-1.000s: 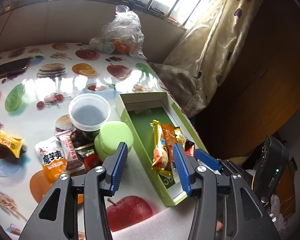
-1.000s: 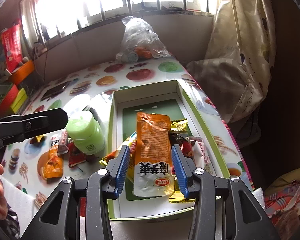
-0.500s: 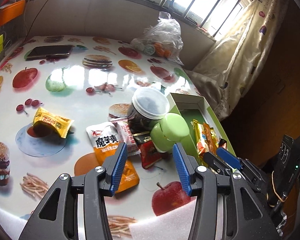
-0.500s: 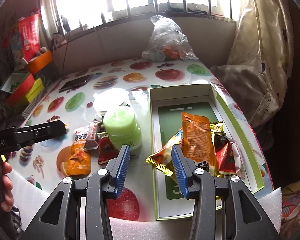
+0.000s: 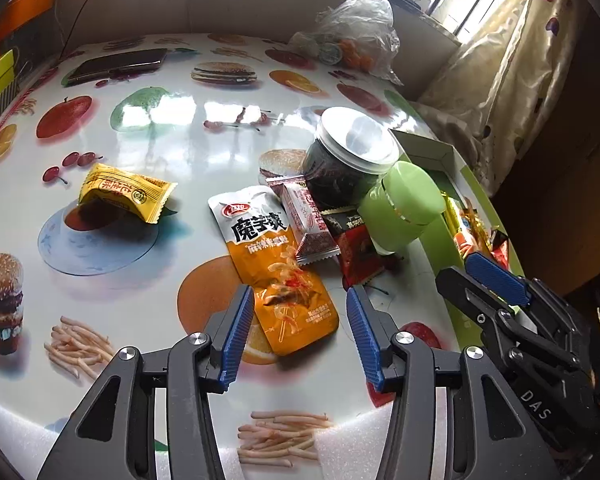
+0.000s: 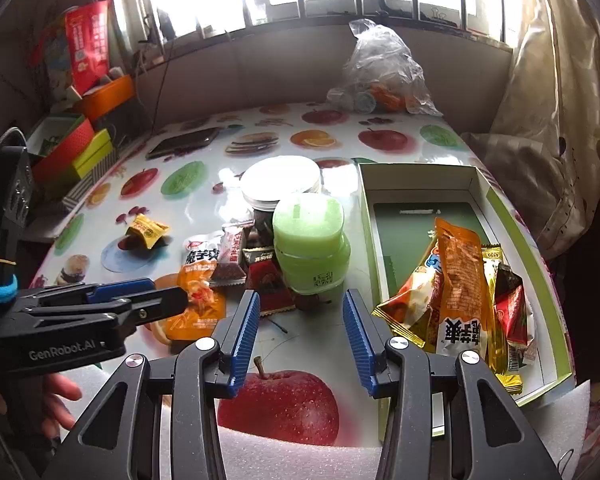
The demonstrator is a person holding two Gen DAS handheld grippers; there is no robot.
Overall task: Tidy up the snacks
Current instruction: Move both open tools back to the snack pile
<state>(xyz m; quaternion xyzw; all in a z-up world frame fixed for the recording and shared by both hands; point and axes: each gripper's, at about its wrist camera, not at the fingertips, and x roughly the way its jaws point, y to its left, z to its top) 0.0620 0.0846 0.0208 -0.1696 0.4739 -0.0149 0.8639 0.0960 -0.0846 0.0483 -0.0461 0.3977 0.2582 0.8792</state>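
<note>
Lying flat on the fruit-printed table (image 5: 172, 128), the orange konjac pouch (image 5: 278, 268) can be judged light, soft and slippery (a foil sachet that would crumple), so it would best be pinched across its near sealed edge. That edge is framed between the widely spread, empty jaws of the left gripper (image 5: 300, 334), though contact probably has not been made. The right gripper (image 6: 300, 336) is likewise held wide and empty near the green box (image 6: 512, 236), where several snacks are already gathered.

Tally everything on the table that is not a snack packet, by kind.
Jars: 2, white-lidded jar and green jar
Open cardboard box: 1
Phone: 1
Clear plastic bag: 1
Total: 5
</note>
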